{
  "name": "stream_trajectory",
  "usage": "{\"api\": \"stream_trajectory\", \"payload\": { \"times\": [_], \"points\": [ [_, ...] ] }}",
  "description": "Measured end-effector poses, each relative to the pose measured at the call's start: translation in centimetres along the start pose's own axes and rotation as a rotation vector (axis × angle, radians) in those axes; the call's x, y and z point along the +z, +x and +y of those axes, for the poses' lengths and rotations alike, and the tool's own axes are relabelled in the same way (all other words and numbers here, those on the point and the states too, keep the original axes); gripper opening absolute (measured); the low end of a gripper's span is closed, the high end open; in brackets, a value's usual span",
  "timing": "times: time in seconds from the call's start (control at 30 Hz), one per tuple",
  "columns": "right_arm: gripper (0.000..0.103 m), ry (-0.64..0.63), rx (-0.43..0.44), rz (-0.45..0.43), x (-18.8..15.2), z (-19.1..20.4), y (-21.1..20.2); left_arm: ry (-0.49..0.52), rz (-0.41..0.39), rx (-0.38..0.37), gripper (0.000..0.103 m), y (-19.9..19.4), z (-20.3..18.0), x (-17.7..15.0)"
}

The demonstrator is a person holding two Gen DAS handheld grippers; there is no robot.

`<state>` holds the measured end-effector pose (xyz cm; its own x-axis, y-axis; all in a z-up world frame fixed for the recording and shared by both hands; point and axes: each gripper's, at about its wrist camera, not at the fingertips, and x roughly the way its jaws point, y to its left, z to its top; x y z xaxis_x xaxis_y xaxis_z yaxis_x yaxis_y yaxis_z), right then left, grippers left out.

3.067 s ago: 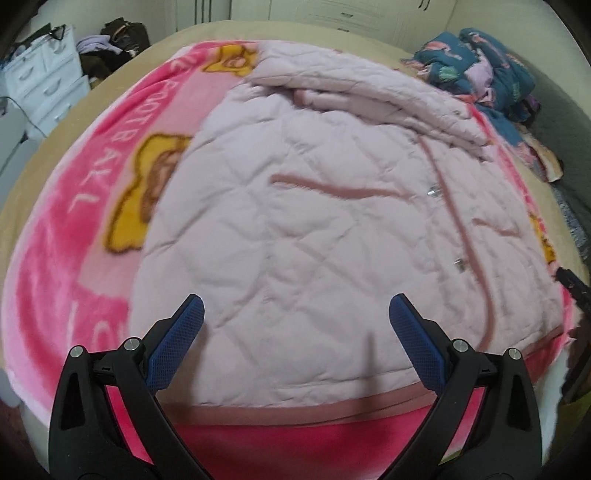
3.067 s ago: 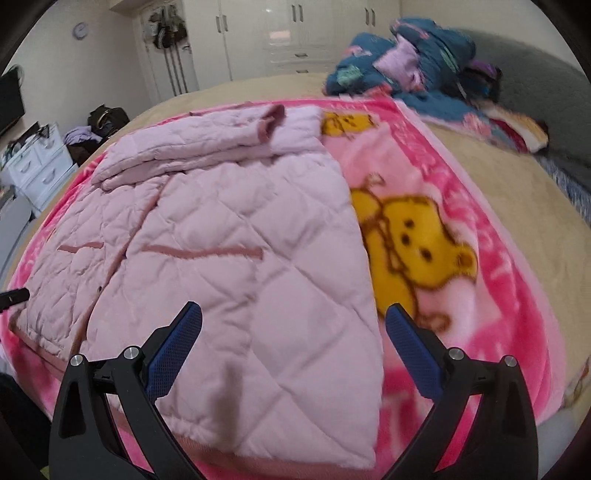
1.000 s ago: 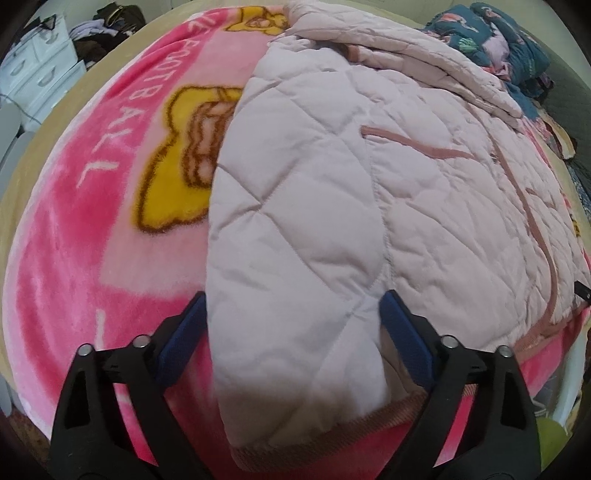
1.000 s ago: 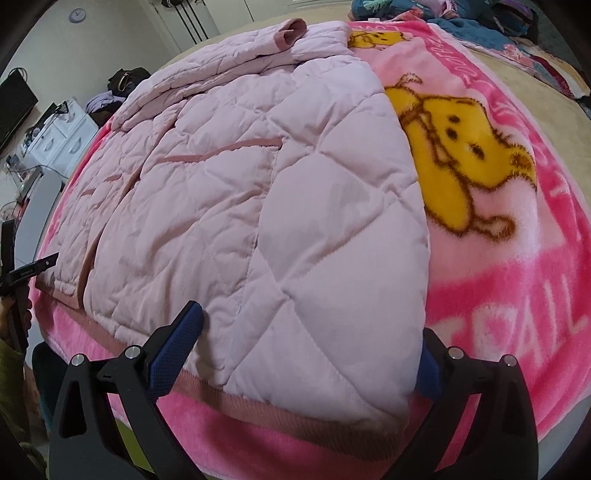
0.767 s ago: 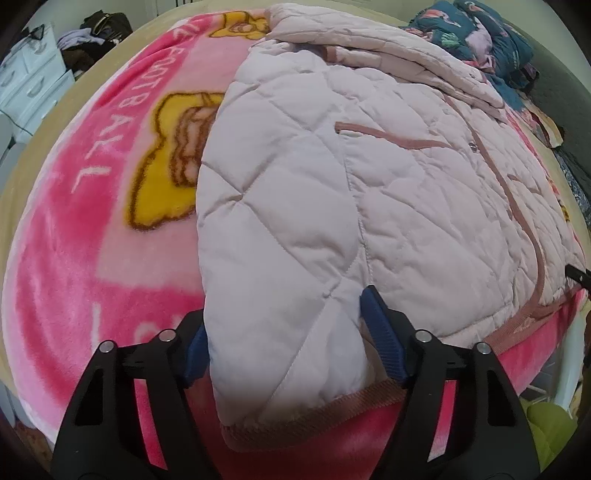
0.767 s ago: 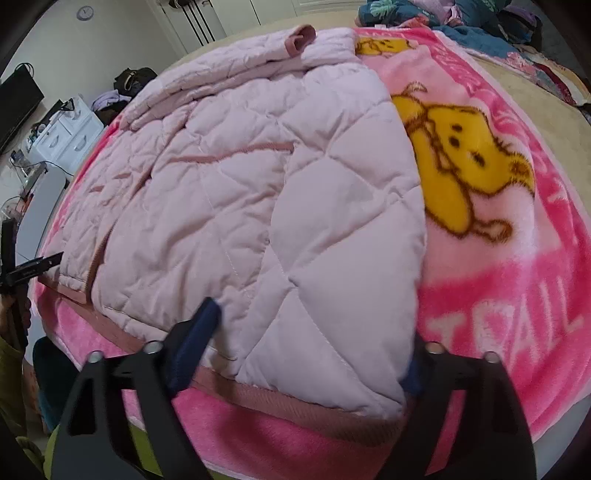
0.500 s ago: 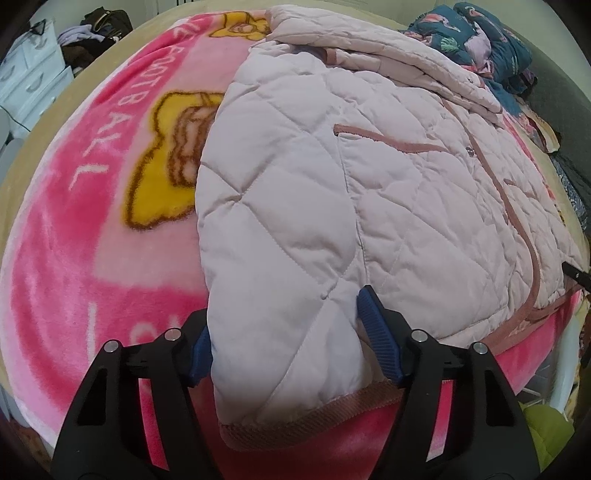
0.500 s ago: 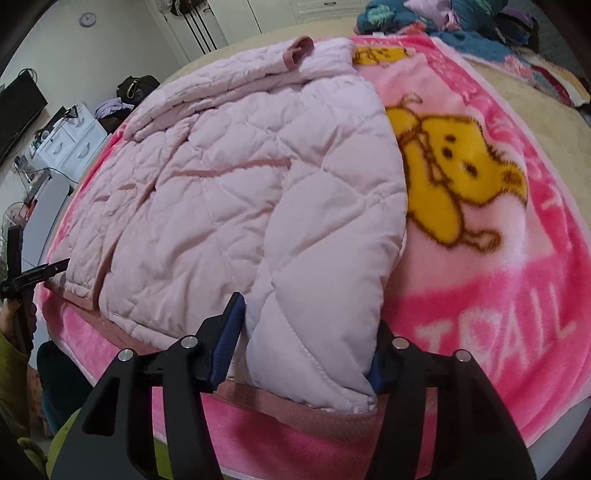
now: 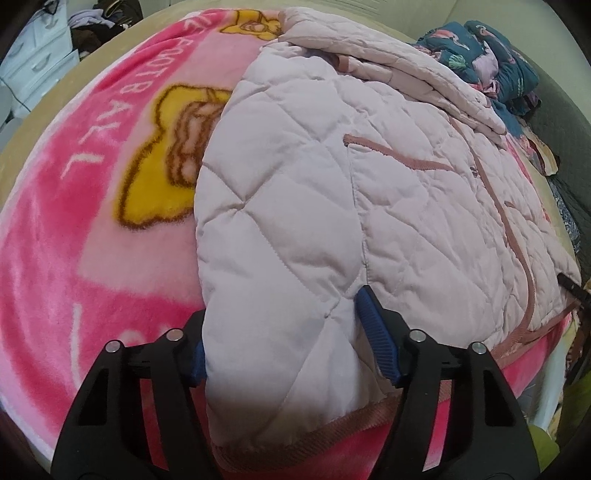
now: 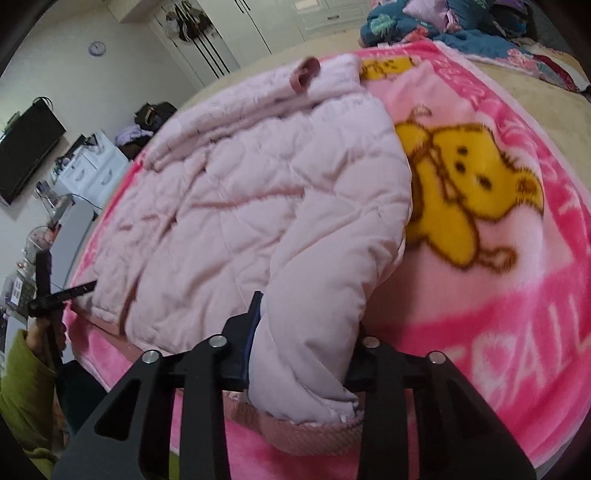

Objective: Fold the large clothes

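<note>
A pale pink quilted jacket (image 9: 332, 184) lies front up on a pink bear-print blanket (image 9: 74, 240), sleeves folded across its top. My left gripper (image 9: 282, 325) straddles the jacket's near left hem corner. Its jaws are closing, and both blue pads (image 9: 376, 339) press into the fabric. In the right wrist view the jacket (image 10: 258, 221) has its near right hem corner bunched between the closing jaws of my right gripper (image 10: 306, 325). The squeezed fabric rises in a ridge off the blanket (image 10: 498, 295). The left gripper (image 10: 55, 295) shows there at the far left, held by a hand.
Dark blue clothes (image 9: 491, 48) are piled at the bed's far right. White drawers (image 10: 88, 170) and a black screen (image 10: 26, 151) stand left of the bed, with wardrobes (image 10: 258, 29) behind. A green sleeve (image 10: 22, 387) is at the lower left.
Both pairs of jaws have narrowed onto the jacket's hem corners. The right one went from wide apart to pinching a bunched ridge of fabric, and that corner has lifted slightly.
</note>
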<state>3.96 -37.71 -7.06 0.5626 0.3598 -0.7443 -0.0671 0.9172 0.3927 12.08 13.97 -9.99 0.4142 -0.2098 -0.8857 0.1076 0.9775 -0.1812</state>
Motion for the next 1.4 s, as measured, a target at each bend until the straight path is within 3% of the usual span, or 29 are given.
{"api": "stream_trajectory", "payload": {
  "times": [0.13,0.3,0.5,0.67,0.83,1.4],
  "points": [
    [0.029,0.003,0.016,-0.029,0.8,0.2,-0.6,-0.006,-0.002,-0.017,0.049,-0.1,0.0,0.3],
    [0.03,-0.008,0.006,0.003,0.8,0.1,0.0,0.014,0.007,-0.009,0.044,-0.2,-0.5,0.8],
    [0.052,0.033,0.01,0.086,-1.1,-1.4,1.4,0.011,0.002,-0.008,0.042,-0.5,-0.6,0.4],
    [0.056,0.031,0.017,0.077,-1.9,-1.2,1.4,0.012,-0.001,-0.011,0.038,-0.8,-0.7,0.4],
    [0.033,0.019,0.022,0.046,-1.3,-0.9,0.8,0.013,-0.001,-0.013,0.036,-1.0,-0.7,0.4],
    [0.027,0.024,0.063,-0.046,1.5,0.1,-1.0,0.029,-0.007,-0.018,0.032,-2.3,-1.0,1.0]
  ]
}}
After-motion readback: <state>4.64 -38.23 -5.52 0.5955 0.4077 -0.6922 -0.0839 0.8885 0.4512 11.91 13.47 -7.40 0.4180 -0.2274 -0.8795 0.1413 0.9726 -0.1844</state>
